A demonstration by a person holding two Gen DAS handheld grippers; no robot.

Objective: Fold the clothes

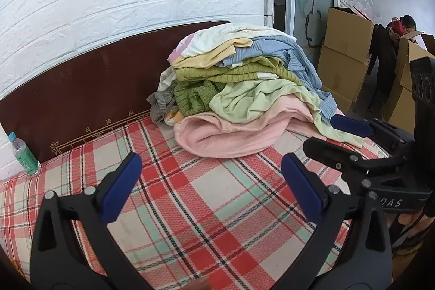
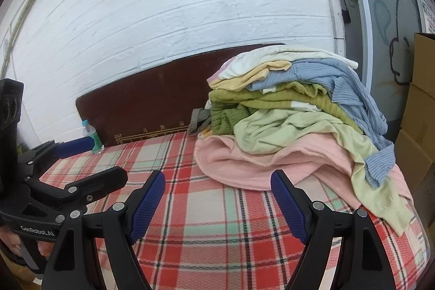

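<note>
A heap of unfolded clothes (image 1: pixel 244 89) (image 2: pixel 293 121) lies at the far right of a bed with a red plaid sheet (image 1: pixel 190 203) (image 2: pixel 217 224). A pink garment (image 1: pixel 231 132) (image 2: pixel 258 159) is at the bottom, with pale green, olive knit, blue knit, yellow and white pieces on top. My left gripper (image 1: pixel 212 181) (image 2: pixel 92 159) hovers open over bare sheet, short of the heap. To its right, my right gripper (image 2: pixel 217 186) (image 1: pixel 339 137) is open too, its fingers just in front of the pink garment's edge. Neither holds anything.
A dark brown headboard (image 1: pixel 95 89) (image 2: pixel 152 105) stands against a white brick wall. A plastic bottle (image 1: pixel 24 154) (image 2: pixel 92 137) stands at the bed's far left. Stacked cardboard boxes (image 1: pixel 345 50) (image 2: pixel 418 105) and a person (image 1: pixel 402 29) are beyond the bed's right end.
</note>
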